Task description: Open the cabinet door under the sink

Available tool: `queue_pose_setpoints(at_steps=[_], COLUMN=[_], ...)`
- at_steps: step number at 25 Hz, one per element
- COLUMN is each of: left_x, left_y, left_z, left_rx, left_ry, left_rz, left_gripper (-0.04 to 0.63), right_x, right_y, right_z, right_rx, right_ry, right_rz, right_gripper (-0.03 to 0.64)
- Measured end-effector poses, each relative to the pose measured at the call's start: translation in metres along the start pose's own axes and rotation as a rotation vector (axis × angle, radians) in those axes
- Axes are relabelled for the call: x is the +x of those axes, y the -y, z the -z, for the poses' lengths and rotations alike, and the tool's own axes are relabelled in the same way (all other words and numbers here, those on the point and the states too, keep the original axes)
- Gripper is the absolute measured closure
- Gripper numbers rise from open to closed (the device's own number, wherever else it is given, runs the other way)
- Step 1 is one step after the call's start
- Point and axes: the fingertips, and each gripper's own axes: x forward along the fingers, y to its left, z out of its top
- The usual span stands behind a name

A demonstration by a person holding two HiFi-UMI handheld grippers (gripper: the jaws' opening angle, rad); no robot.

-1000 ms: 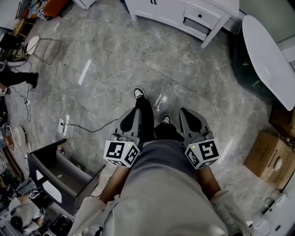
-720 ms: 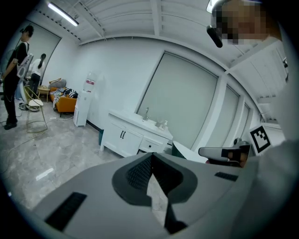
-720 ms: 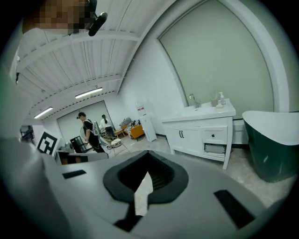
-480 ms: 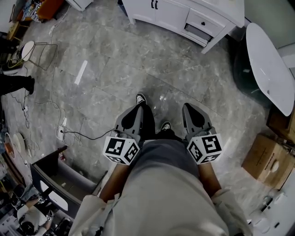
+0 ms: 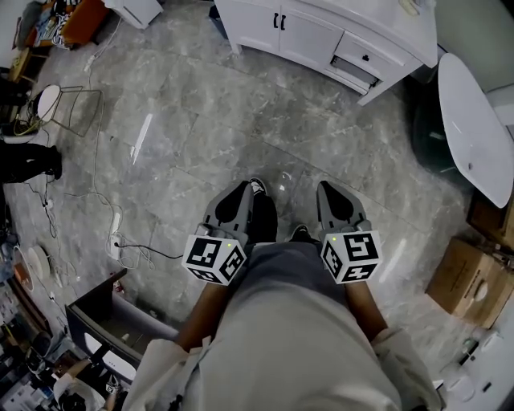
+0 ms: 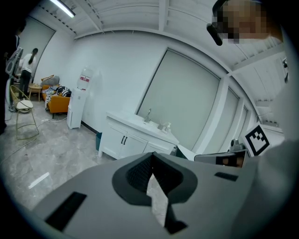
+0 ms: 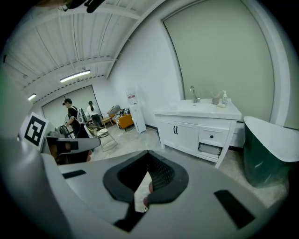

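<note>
Far left on the grey floor (image 5: 201, 120): orange sofa (image 5: 80, 14), wire stool (image 5: 64, 100), cables (image 5: 104, 217) and, at lower left, a dark bin (image 5: 96, 317).

Holds the left gripper (image 5: 238, 195) low before the body, pointing ahead and somewhat down, with its marker cube (image 5: 214, 258) nearest the head camera. Jaws together at the tips in the left gripper view, clamped on nothing. Only a sliver of floor visible behind them.

Between the two grippers, one shoe (image 5: 258, 186) forward on the floor.

Faces the white cabinet (image 5: 313, 42) under the sink, at the top of the head view and well apart from both grippers. Both doors (image 5: 255, 24) shut, with paired dark handles (image 5: 279, 21) side by side at the seam. Right of the doors, a lower drawer (image 5: 353, 71) slightly ajar. On the countertop in the right gripper view, a faucet (image 7: 192, 93) and a small bottle (image 7: 224, 98).

Holds the right gripper (image 5: 331, 197) level with the left one, pointing the same way but tipped a little more steeply. Jaws pressed together in the right gripper view, gripping nothing.

Right of the cabinet, a white tub (image 5: 470, 120) with a dark underside. Below it, near the frame's right edge, a cardboard box (image 5: 470, 277).
</note>
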Motion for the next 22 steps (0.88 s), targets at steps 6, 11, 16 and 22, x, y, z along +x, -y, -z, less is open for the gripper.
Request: queue_pose_setpoints(at_steps=[6, 11, 16, 22], left_x=[0.011, 0.021, 0.027, 0.035], left_y=[-0.046, -0.076, -0.100, -0.118], left_z=[-0.031, -0.055, -0.069, -0.078], left_rx=[-0.003, 0.005, 0.017, 0.024], left_ry=[0.014, 0.021, 0.020, 0.012], left_rz=[-0.002, 0.007, 0.014, 0.013], left_gripper=[0.595, 0.595, 0.595, 0.595], right_x=[0.043, 0.074, 0.099, 0.121], right_y=[-0.023, -0.040, -0.048, -0.060], right_z=[-0.029, -0.047, -0.062, -0.073], right_rx=[-0.026, -0.036, -0.050, -0.072], right_ry=[-0.002, -0.011, -0.006, -0.001], right_rz=[0.010, 0.026, 0.060, 0.029], right_gripper=[0.606, 0.606, 0.607, 0.607])
